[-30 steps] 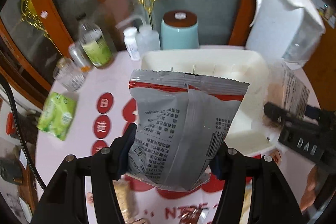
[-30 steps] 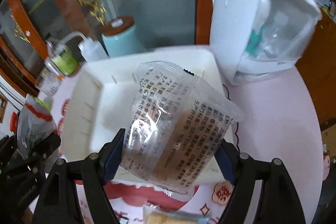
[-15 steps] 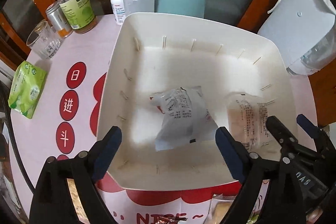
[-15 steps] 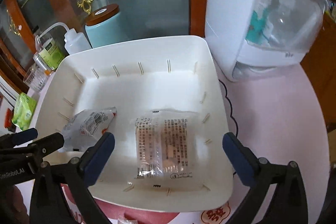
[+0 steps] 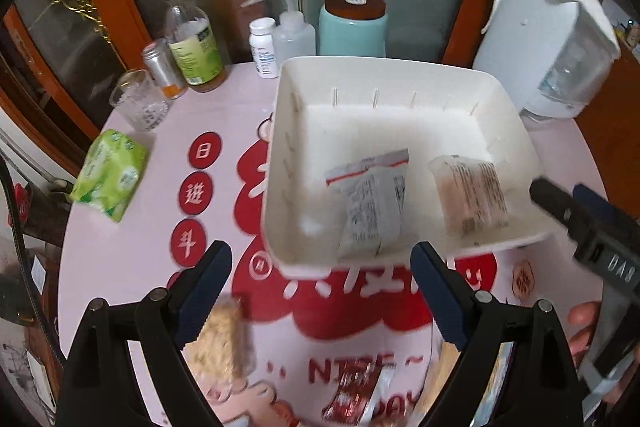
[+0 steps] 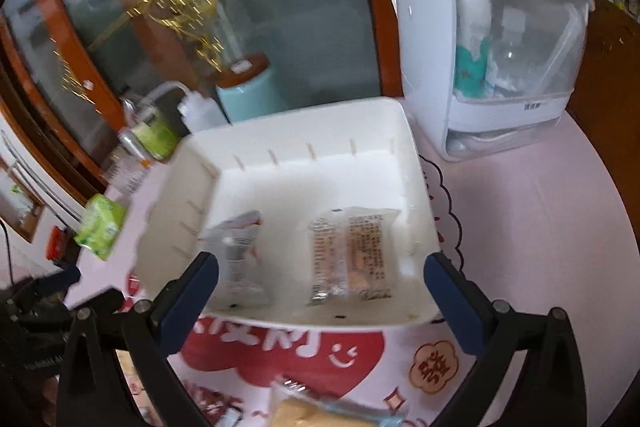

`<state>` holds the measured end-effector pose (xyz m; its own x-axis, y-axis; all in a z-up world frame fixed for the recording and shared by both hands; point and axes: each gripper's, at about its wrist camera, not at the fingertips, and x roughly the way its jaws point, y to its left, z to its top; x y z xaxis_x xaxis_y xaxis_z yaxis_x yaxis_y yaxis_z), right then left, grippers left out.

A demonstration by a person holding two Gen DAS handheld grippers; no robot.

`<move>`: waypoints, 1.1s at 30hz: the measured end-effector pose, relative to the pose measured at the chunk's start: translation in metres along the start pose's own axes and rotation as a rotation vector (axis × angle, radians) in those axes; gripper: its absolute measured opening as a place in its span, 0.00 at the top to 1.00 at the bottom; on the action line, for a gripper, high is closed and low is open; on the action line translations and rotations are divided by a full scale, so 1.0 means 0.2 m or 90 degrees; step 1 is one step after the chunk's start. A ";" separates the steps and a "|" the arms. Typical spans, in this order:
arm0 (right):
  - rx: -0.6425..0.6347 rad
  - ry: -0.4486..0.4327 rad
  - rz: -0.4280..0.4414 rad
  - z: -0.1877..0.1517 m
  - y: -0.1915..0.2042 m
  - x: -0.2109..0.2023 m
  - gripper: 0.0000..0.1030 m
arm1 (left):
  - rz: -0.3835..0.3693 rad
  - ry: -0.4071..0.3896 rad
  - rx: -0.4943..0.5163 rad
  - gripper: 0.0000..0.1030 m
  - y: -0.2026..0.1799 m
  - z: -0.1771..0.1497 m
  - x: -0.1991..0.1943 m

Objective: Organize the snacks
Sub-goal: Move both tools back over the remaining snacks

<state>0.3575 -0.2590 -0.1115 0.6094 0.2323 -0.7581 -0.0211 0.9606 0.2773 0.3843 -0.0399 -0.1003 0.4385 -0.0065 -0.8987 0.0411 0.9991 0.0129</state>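
Note:
A white bin [image 5: 384, 79] [image 6: 304, 123] stands on the pink table. Inside lie a grey snack pack with a red stripe [image 5: 372, 203] [image 6: 240, 259] on the left and a clear pack of brownish snack [image 5: 472, 195] [image 6: 352, 251] on the right. My left gripper [image 5: 320, 291] is open and empty, in front of the bin's near rim. My right gripper [image 6: 320, 291] is open and empty, also at the near rim; it shows in the left wrist view [image 5: 580, 219]. Loose snacks lie nearer: a beige bar [image 5: 224, 339], a red sachet [image 5: 352, 395], a yellow pack [image 6: 316, 411].
Behind the bin stand a teal canister [image 5: 354, 25], a squeeze bottle [image 5: 294, 35], a pill bottle [image 5: 263, 47], a green-label bottle [image 5: 194, 47], a can and a glass [image 5: 140, 103]. A green tissue pack [image 5: 110, 173] lies left. A white appliance [image 5: 552, 39] [image 6: 492, 39] stands right.
Both grippers let their packs go into the bin and opened. Since then both have drawn back toward me from above the bin, bringing the loose snacks on the table into view.

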 end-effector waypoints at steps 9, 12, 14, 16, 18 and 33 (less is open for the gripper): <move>-0.064 -0.017 0.013 -0.20 0.23 -0.44 0.00 | -0.023 -0.031 0.042 0.12 0.14 -0.30 -0.43; -0.082 -0.013 0.013 -0.30 0.33 -0.58 0.00 | -0.022 -0.027 0.049 0.12 0.22 -0.41 -0.55; -0.086 -0.015 0.009 -0.37 0.38 -0.66 0.00 | -0.023 -0.027 0.050 0.12 0.26 -0.47 -0.61; -0.095 -0.028 -0.002 -0.44 0.44 -0.75 0.00 | -0.023 -0.037 0.053 0.12 0.33 -0.55 -0.69; -0.110 -0.041 -0.006 -0.52 0.50 -0.82 0.00 | -0.017 -0.051 0.053 0.12 0.39 -0.63 -0.77; -0.201 -0.028 0.027 -1.08 0.80 -0.86 0.02 | -0.070 -0.040 -0.012 0.13 0.81 -1.18 -0.82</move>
<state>0.0773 -0.1115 -0.0643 0.6364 0.2731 -0.7214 -0.2886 0.9516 0.1057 0.1077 0.1338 -0.0544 0.4884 -0.1180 -0.8646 0.0748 0.9928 -0.0933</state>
